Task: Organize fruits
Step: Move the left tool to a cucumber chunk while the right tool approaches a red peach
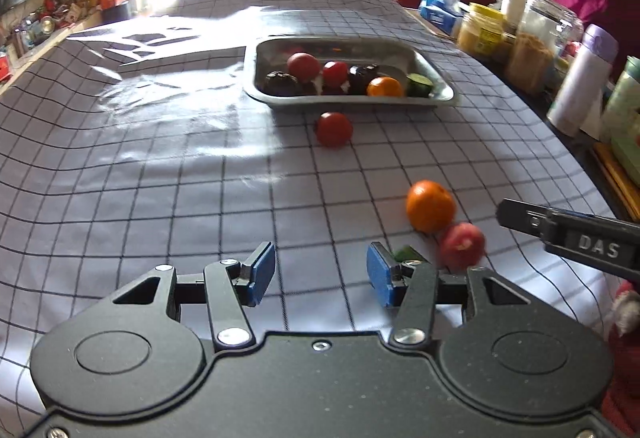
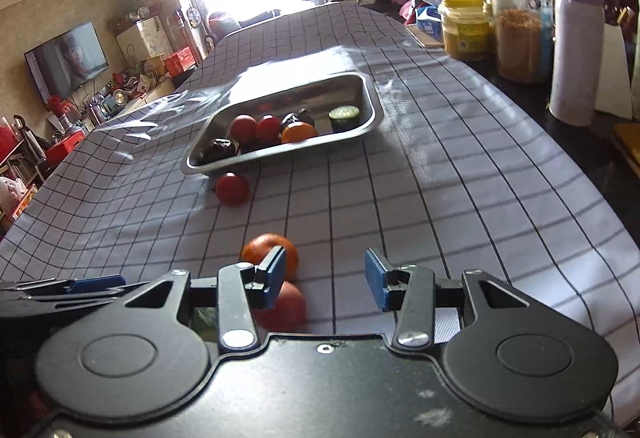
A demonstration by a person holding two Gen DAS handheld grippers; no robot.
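A steel tray holds several fruits: red, dark, orange and green ones. A red tomato lies on the cloth just before the tray. An orange, a pink-red apple and a green piece lie close to me. My left gripper is open and empty, left of the green piece. My right gripper is open and empty, its left finger in front of the orange and apple; it also shows in the left wrist view.
A grey checked cloth covers the long table. Jars, a yellow tub and a lilac flask stand along the right edge. Shelves and a TV are off to the left.
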